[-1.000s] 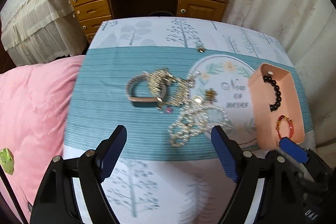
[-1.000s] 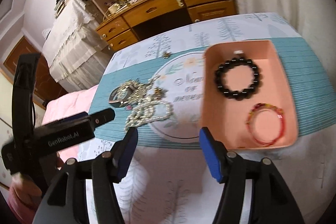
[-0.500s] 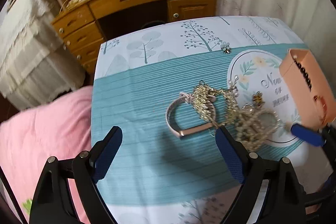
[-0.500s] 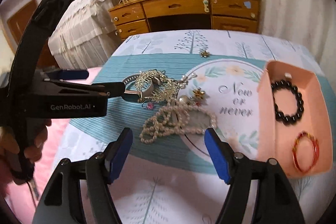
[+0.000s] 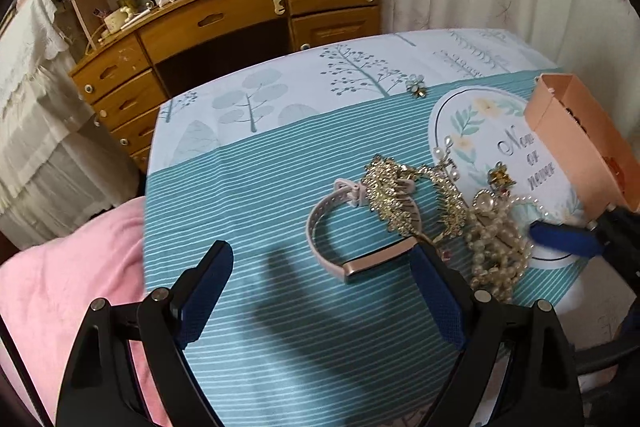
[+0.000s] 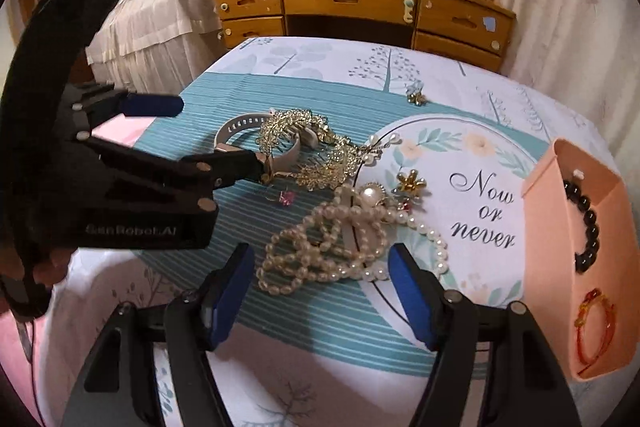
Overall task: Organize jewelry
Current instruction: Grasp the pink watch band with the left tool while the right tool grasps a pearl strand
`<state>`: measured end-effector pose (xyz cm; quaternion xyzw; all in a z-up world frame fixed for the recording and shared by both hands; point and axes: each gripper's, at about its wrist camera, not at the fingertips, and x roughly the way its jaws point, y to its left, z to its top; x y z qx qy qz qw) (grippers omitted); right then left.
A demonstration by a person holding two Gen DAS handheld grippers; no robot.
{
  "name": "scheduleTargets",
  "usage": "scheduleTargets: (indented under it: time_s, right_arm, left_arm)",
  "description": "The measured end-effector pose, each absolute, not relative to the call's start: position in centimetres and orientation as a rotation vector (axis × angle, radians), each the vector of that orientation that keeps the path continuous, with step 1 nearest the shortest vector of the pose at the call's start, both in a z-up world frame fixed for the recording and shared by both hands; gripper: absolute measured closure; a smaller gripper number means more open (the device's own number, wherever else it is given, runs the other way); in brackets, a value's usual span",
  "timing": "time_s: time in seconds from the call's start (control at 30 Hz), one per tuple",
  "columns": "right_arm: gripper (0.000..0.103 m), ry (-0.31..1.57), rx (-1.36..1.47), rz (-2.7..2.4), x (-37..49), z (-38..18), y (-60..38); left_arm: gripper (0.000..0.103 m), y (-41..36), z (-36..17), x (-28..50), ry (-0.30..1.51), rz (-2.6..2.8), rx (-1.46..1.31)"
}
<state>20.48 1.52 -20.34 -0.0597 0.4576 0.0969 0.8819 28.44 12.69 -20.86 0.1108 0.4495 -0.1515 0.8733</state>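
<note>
Left gripper (image 5: pixel 322 291) spread wide beside pink watch band (image 5: pixel 320 223); right gripper (image 6: pixel 322 279) spread wide over pearl necklace (image 6: pixel 340 239), left of peach tray (image 6: pixel 560 227)

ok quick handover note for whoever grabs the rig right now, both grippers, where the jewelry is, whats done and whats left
Left gripper: open, empty, low over the cloth with one finger by the pink watch band.
Right gripper: open, empty, fingers either side of the pearl necklace.
Done: black bead bracelet and red bracelet lie in the peach tray.
Left on the cloth: pearls, watch band, gold hair combs, gold flower brooch, small pink stone, and a flower piece apart at the far side.
</note>
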Motion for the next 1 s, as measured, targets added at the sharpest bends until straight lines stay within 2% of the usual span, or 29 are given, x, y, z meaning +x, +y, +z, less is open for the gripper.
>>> scheduleTargets:
  time_s: [0.03,0.13,0.3,0.43,0.57,0.77,0.8,0.83,1.0]
  right_arm:
    - [0.058,0.959,-0.119,0.195,20.6,-20.4,1.5]
    - [0.072,0.983,-0.061,0.189,21.1,-20.4,1.0]
    - [0.090,1.005,-0.006,0.182,21.8,-20.3,0.2]
    - [0.093,1.023,0.011,0.192,21.8,-20.3,0.0]
    - [0.093,1.041,0.069,0.195,21.9,-20.1,-0.6]
    - [0.093,1.035,0.139,0.198,21.4,-19.3,-1.5]
    - [0.093,1.033,0.141,0.197,21.4,-19.2,-1.6]
    - [0.093,1.031,0.146,0.199,21.4,-19.2,-1.7]
    - [0.093,1.015,0.178,0.216,21.1,-18.3,-2.0]
  left_arm:
    - [0.014,12.7,-20.8,28.4,0.935,-0.320,0.227]
    - [0.014,12.7,-20.8,28.5,0.920,-0.333,0.205]
    - [0.014,12.7,-20.9,28.6,0.910,-0.338,0.173]
    - [0.015,12.8,-21.1,28.7,0.892,-0.343,0.138]
    - [0.026,12.9,-21.2,28.5,0.877,-0.378,0.103]
    - [0.028,12.5,-21.5,28.0,0.879,-0.425,0.099]
    - [0.031,12.3,-21.6,27.8,0.880,-0.432,0.101]
    - [0.039,12.2,-21.6,27.6,0.878,-0.439,0.101]
    - [0.048,11.8,-21.6,26.9,0.861,-0.421,0.114]
